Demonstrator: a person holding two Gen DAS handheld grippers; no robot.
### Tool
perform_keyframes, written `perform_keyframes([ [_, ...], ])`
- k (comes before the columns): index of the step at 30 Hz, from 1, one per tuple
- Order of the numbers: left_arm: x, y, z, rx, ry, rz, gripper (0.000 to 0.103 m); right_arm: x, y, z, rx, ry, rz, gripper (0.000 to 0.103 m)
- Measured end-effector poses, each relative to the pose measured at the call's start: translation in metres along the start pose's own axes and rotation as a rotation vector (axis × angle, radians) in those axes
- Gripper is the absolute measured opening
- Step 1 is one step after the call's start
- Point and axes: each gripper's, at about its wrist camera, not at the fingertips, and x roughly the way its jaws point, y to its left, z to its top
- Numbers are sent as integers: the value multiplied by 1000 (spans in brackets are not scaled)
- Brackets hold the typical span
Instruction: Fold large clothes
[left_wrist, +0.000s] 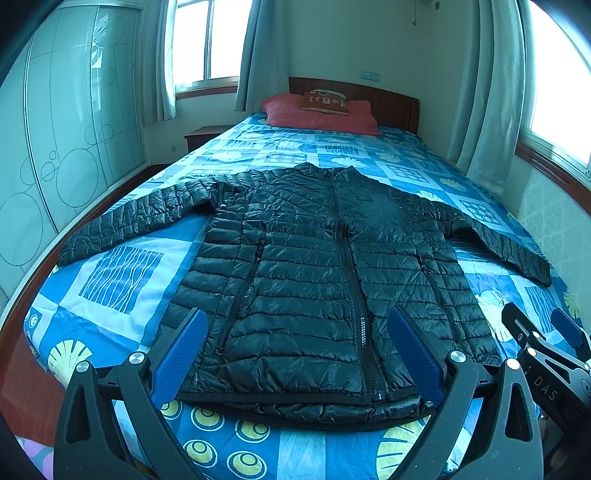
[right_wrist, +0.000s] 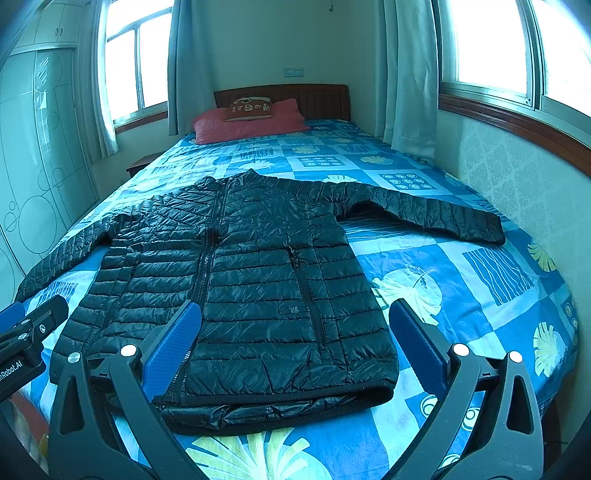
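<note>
Grippers: right gripper (left_wrist: 546, 325) reads "DAS"; left gripper (right_wrist: 22, 325) "nRobot.AI".

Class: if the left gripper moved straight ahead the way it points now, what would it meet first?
Probably the hem of the black quilted puffer jacket, lying flat between the open left gripper fingers; height above it is unclear.
</note>
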Motion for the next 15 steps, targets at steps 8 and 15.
perform_keyframes([
  [8,0,0,-1,0,-1,0,97,0,1,-2,-1,2,3,101],
  [15,0,0,-1,-1,2,0,97,1,3,-2,-2,5,2,101],
])
